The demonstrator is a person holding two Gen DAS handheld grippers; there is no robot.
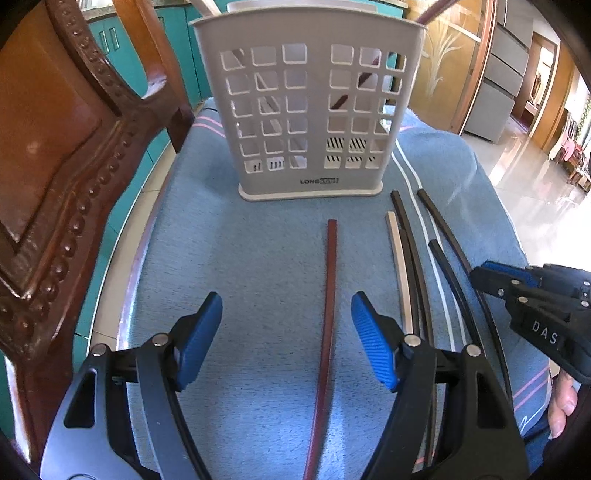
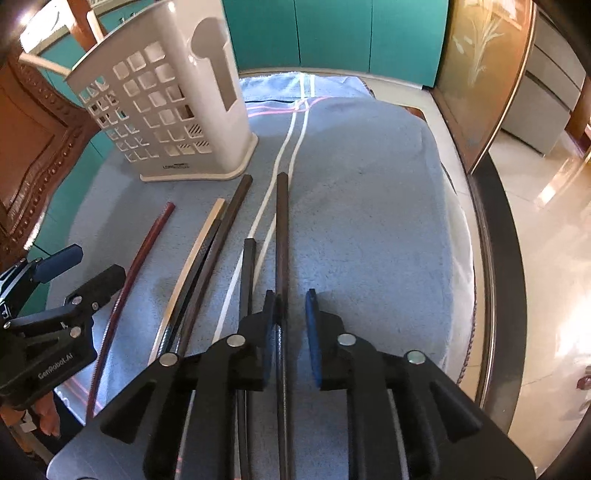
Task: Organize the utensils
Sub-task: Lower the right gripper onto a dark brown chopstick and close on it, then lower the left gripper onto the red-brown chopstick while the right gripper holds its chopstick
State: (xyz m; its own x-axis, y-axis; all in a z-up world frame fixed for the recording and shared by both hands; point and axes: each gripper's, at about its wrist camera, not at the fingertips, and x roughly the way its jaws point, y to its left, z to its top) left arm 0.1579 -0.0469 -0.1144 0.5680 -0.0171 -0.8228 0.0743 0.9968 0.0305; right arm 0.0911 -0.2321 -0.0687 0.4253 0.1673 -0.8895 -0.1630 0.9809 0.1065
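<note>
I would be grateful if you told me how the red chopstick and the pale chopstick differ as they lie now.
The red chopstick is dark reddish brown; the pale chopstick is cream. The red one lies alone between the open fingers of the left gripper; the pale one lies outside them, tight against a black chopstick. The red one's far tip stops shorter of the utensil holder than the pale one's. Both lie flat on the blue towel, pointing toward the holder.

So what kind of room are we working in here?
Probably a home dining or kitchen area: a carved wooden chair, teal cabinets, and a towel-covered table with chopsticks beside a utensil holder.
</note>
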